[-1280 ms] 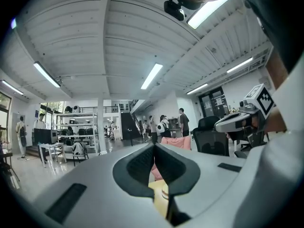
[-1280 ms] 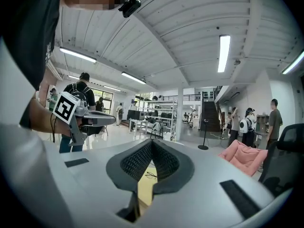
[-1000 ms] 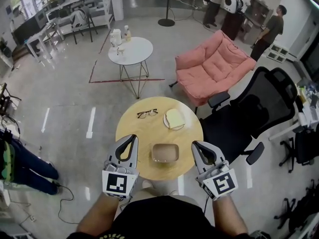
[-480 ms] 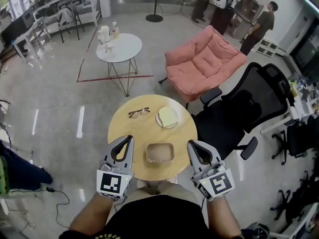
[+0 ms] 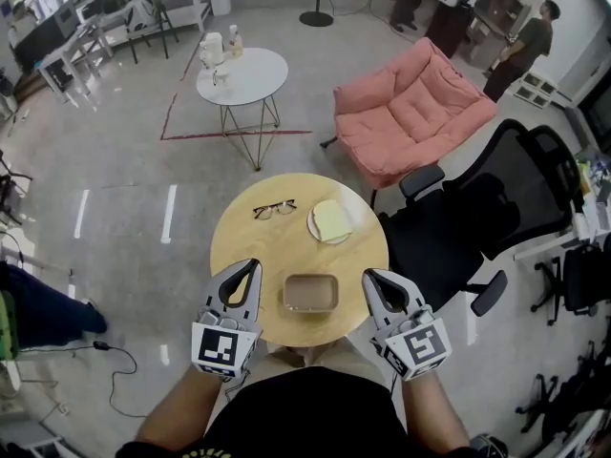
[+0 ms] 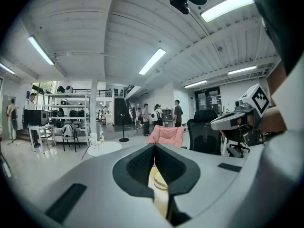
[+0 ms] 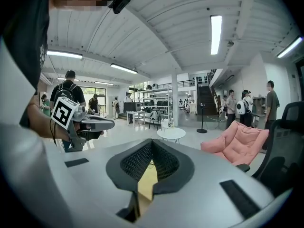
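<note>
Round light-wood surface [image 5: 250, 256] carries a shallow rectangular brown tray [image 5: 310, 293] close to its near edge, upright and, as far as the head view shows, with nothing in it. The left gripper [image 5: 254, 264] hangs just beside the tray's left end and the right gripper [image 5: 368, 276] just beside its right end. Neither touches the tray, and both sit over the near rim of the surface. Fingers on both grippers are clenched tip to tip and grasp nothing. Through the gap below the tips, each gripper view shows only wood, plus a sliver of plate on the left. Judgement: the step in hand is a level hover flanking the tray. Doing it well means matched height on both sides, tips pointing forward, and clearance from the tray walls and the surface rim. With the fingers closed as they are, neither gripper could take hold of a tray wall. Farther across the surface lies a round white plate bearing a pale yellow square slab [image 5: 330, 221], with a pair of black-framed spectacles [image 5: 274, 208] to its left, apart from it. Room: glossy grey floor [image 5: 124, 208], and a black mesh office chair [image 5: 477, 208] right of the surface. A pink upholstered armchair [image 5: 410, 113] stands beyond, and a white round side table [image 5: 250, 76] with small bottles is farther off. People stand at the far end.
</note>
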Demonstrator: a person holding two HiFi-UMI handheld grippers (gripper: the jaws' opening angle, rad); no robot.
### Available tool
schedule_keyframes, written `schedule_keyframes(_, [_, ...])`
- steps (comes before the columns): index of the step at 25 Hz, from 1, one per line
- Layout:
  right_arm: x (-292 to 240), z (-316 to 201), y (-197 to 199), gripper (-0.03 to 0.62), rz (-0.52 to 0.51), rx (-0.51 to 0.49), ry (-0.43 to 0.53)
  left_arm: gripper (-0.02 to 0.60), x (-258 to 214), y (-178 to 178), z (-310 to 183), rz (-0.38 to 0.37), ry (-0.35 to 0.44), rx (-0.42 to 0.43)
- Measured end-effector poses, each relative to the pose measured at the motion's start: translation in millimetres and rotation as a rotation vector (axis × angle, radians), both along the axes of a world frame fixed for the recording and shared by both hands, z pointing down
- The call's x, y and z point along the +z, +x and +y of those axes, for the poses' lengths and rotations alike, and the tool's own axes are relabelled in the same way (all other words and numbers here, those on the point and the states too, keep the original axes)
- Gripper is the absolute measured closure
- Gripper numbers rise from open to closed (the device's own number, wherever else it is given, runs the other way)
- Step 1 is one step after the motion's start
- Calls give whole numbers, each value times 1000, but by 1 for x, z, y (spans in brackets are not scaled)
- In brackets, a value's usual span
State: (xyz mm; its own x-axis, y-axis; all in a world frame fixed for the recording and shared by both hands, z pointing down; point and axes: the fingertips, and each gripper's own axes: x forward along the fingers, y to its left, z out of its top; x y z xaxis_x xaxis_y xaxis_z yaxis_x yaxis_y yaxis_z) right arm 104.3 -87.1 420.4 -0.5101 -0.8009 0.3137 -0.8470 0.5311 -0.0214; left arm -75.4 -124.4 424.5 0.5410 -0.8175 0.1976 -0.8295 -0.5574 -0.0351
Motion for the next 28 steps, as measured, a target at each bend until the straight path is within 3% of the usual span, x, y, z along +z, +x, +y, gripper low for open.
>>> schedule_keyframes(8, [35, -19, 11, 579, -4, -55, -76, 565, 38, 13, -9, -27, -100, -24])
schedule_keyframes(16, [80, -21, 22, 579, -19, -64, -185, 563, 76, 27, -20, 31, -210, -41])
schedule_keyframes(28, [161, -29, 32, 577, -23, -29, -348, 563, 174, 32, -13, 56, -470, -78])
